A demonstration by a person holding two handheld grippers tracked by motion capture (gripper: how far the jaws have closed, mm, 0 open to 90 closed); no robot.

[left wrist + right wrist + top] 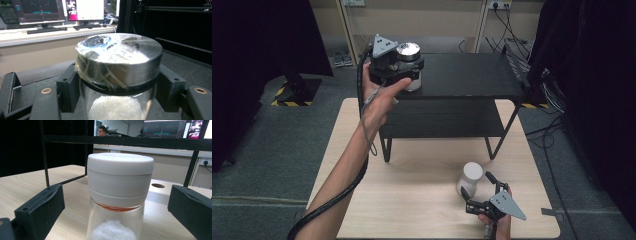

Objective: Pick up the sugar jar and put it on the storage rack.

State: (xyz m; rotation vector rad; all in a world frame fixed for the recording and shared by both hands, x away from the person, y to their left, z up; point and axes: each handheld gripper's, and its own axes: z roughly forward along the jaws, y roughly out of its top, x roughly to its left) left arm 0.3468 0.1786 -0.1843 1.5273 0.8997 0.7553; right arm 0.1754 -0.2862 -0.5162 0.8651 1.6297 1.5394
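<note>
Left gripper (404, 70) is up at the left end of the black two-tier shelf (472, 75), jaws clamped on the steel-lid jar (408, 51), which sits at the top tier's left edge. In the left gripper view both black pads press the clear glass body just under the lid. Lid is a brushed-metal disc, part-covered with crinkled clear film and tape. White granules inside.

Right gripper (479, 187) rests low on the light wood table (422, 200), jaws wide, one either side of the white-lid jar (471, 176), not touching it. That jar stands on the table just in front of the shelf's right front leg (490, 147). Matte white plastic cap, stepped; thin orange ring beneath; clear glass; white granules at the bottom.

Around: the shelf's thin metal legs and lower tier stand right behind the white-lid jar. A round hole (158, 185) in the tabletop behind it. Monitors (85, 10) and a keyboard (46, 30) on a desk beyond; screen text too small to read. No labels on either jar.
</note>
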